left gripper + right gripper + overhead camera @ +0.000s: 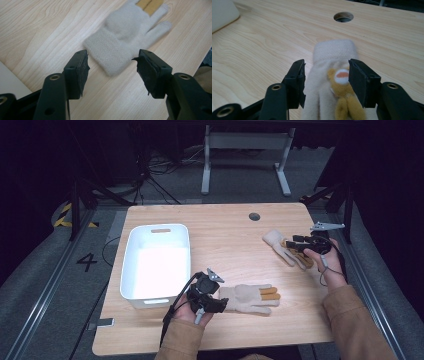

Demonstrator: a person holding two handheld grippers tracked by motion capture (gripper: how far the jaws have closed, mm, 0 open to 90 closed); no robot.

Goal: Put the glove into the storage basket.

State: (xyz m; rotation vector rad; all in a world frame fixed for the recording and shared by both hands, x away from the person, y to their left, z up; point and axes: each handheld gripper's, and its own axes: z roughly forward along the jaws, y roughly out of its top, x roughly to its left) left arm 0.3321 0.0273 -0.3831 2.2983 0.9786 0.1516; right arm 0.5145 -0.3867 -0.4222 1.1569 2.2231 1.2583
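On the bench (235,245), each spread hand-held gripper, left (111,66) and right (325,75), lines up on a cream glove: near glove (125,35), far glove (329,75). Next, clamp; white bin (156,265) likely awaits.

**Soft knit, matt plastic, pale wood grain**

The glove (125,37) just ahead of the left gripper (112,72) is cream fleecy knit, ribbed at the cuff, with mustard cloth on two fingers. The second glove (332,82) between the right gripper (325,82) jaws is the same fuzzy cloth, with a plush tan patch. Both grippers look like matt black plastic with rough, frayed pads (83,72). The table (225,227) beneath is smooth pale wood-grain. The bin (131,270) beside the left gripper is smooth white plastic.
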